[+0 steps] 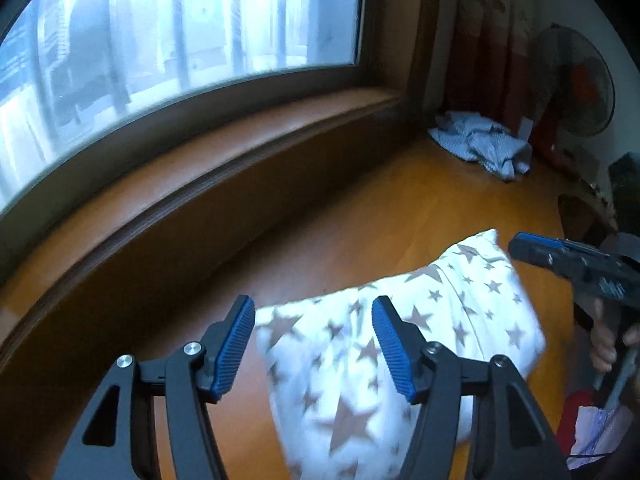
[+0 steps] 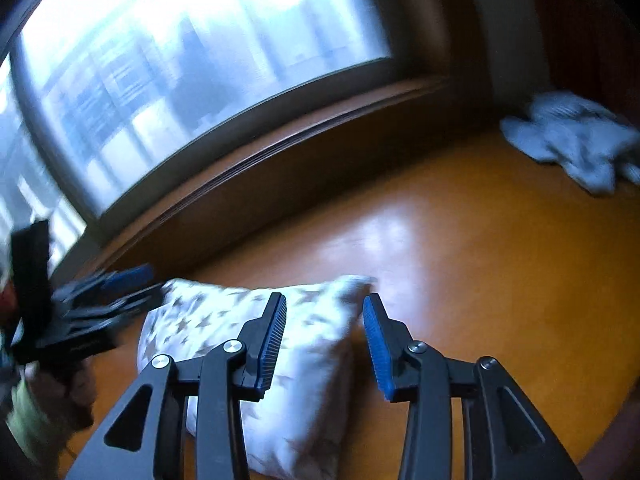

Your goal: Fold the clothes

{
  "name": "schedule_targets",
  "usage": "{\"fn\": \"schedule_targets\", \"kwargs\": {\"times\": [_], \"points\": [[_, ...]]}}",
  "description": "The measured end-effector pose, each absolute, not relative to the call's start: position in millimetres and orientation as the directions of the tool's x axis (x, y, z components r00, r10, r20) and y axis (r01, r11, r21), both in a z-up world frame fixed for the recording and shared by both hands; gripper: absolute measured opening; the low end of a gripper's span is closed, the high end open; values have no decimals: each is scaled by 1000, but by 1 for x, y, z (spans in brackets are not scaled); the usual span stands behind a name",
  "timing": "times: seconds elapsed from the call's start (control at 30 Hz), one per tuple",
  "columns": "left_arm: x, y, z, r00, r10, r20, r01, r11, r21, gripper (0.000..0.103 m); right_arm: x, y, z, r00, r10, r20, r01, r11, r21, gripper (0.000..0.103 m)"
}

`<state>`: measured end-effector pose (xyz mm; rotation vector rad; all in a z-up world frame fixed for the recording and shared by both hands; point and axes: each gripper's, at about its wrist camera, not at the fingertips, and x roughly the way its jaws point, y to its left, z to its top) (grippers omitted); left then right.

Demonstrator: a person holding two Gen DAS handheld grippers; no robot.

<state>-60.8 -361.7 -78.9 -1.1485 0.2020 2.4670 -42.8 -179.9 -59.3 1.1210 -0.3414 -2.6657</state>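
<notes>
Left wrist view: white star-print garment (image 1: 400, 344) lies folded into a thick, puffy bundle on the orange-brown wooden surface (image 1: 392, 200), just ahead of and below the left hand-held gripper (image 1: 313, 344).
Garment look: white cloth scattered with grey-brown stars of mixed sizes; soft rounded edges, one corner sticking up at its far end; slightly blurred.
Right wrist view: the same garment (image 2: 296, 360) sits under and to the left of the right hand-held gripper (image 2: 325, 344), its near-right edge running between the fingers' line of sight.
Left hand-held gripper: jaws spread, blue ribbed pads apart, nothing pinched; the cloth shows in the gap but the pads do not press it.
Right hand-held gripper: jaws spread, pads clear of the cloth, nothing gripped.
Other gripper seen: from the left view the right hand-held gripper (image 1: 576, 264) shows at the far right, beyond the garment, held by a hand (image 1: 608, 344).
Second garment: a crumpled grey-blue piece (image 1: 480, 144) lies well ahead and to the right, near the corner.
Beyond: a window (image 1: 180, 32) with a wooden sill runs ahead of both grippers; a fan (image 1: 576, 80) stands at the far right.
</notes>
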Motion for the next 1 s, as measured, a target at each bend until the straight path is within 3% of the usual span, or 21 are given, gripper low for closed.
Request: {"fn": "schedule_targets", "kwargs": {"times": [0.1,0.2,0.4,0.57,0.73,0.77,0.8,1.0], "points": [[-80,-355,-107,-544,229,-807,-369,-929,-15,61,-66,-196,-72,-648,-303,-698,183,-952,244,40],[-79,-364,-112,-529,222,-819,-288,-955,-73,65,-86,-195,-93,-601,-304,-739,200,-953,229,40],[-54,-371,-112,-504,172,-846,-150,-983,-110,69,-104,-159,-110,-513,-461,-724,215,-885,412,40],[-31,-365,-87,-572,86,-815,-50,-996,-70,66,-103,-127,-99,-483,-593,-645,209,-793,572,40],[-39,-346,-92,-575,31,-818,-7,-999,-33,66,-121,-130,-107,-384,-668,-638,222,-737,639,39],[-42,-340,-97,-566,11,-824,1,-1000,-14,67,-123,-136,-107,-373,-670,-641,238,-737,632,35],[-43,-336,-103,-564,-17,-826,16,-1000,9,69,-123,-142,-104,-376,-665,-646,259,-744,616,10],[-46,-329,-112,-557,-97,-825,82,-995,61,85,-130,-124,-82,-489,-607,-626,248,-785,568,6]]}}
